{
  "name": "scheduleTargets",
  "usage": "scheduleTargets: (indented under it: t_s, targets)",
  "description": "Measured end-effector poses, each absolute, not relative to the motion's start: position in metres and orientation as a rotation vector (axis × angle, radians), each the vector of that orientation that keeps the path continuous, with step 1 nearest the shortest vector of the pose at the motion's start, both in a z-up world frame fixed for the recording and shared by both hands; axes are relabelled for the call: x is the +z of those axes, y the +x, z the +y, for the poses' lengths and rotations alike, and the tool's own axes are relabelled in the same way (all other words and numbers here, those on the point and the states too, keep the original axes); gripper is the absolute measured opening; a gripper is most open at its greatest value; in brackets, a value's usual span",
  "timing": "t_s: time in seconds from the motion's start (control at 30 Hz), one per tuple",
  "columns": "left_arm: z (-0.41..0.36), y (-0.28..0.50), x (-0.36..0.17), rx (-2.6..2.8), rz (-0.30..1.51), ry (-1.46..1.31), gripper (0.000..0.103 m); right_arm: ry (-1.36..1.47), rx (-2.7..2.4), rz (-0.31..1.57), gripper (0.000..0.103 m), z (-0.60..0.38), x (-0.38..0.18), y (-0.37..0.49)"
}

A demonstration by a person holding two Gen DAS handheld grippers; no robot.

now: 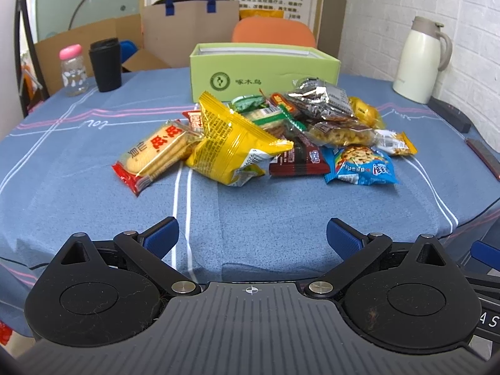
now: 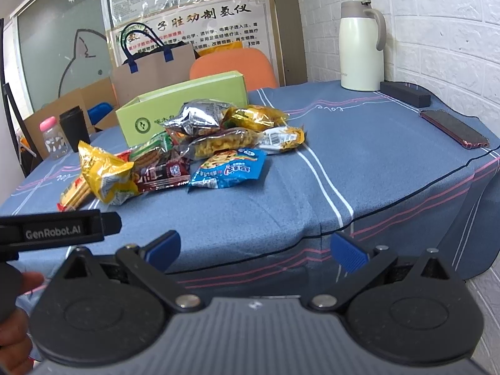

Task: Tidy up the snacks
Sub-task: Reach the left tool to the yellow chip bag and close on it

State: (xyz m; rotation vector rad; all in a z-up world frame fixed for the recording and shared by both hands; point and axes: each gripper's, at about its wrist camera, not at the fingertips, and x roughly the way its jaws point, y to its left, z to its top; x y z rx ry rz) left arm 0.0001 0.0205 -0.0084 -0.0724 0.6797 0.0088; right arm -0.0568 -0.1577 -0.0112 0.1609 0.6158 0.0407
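Ahead of both tongs, a heap of snack packets [image 1: 281, 131] lies on the desk [image 1: 93, 206], which is covered with a blue striped cloth, just in front of an open green box [image 1: 262, 68]. The left tongs [image 1: 252, 239] are spread wide and hold nothing; they sit low over the near part of the desk, well short of the heap, pointing straight at it. The nearest packets to them are a yellow bag [image 1: 232, 143], a packet of biscuits [image 1: 156, 153] to its left, a dark red wrapper [image 1: 297, 159] and a blue cookie packet [image 1: 359, 164] to its right. The right tongs [image 2: 256, 251] are also wide open and empty, hovering at the near edge of the desk where the cloth hangs down, with the heap ahead and to their left; the blue cookie packet [image 2: 229, 167] is the closest item.

Only the right view shows part of a hand [image 2: 14, 328] at lower left, beside the black body of the other tool [image 2: 56, 229] marked GenRobot.AI. That view also shows a phone [image 2: 453, 128] lying flat near the desk's right edge and a dark block [image 2: 404, 93] beside a cream jug [image 2: 362, 47]. The left view shows the box's open top, plus a black cup [image 1: 104, 64] and a pink-capped bottle [image 1: 73, 70] standing together at far left.
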Motion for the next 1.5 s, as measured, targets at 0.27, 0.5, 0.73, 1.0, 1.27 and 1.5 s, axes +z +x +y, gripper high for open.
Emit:
scheduleTargets:
  t_s: [0.27, 0.5, 0.73, 1.0, 1.27, 1.5]
  targets:
    - [0.064, 0.011, 0.013, 0.043, 0.642, -0.198, 0.091, 0.190, 0.078, 0.600, 0.103, -0.161, -0.007, -0.050]
    - [0.086, 0.029, 0.020, 0.080, 0.651, -0.246, 0.091, 0.093, 0.210, 0.609, 0.103, -0.122, 0.004, -0.032]
    - [0.098, 0.038, 0.023, 0.061, 0.686, -0.231, 0.091, 0.058, 0.401, 0.595, 0.102, -0.089, 0.008, -0.016]
    - [0.117, 0.064, 0.048, -0.071, 0.685, -0.300, 0.087, -0.067, 0.589, 0.506, 0.102, -0.046, 0.015, 0.017]
    - [0.129, 0.111, 0.060, -0.170, 0.707, -0.357, 0.077, -0.195, 0.717, 0.457, 0.102, -0.003, 0.016, 0.037]
    - [0.147, 0.105, 0.035, -0.115, 0.765, -0.347, 0.076, -0.101, 0.814, 0.535, 0.103, -0.018, 0.010, 0.017]
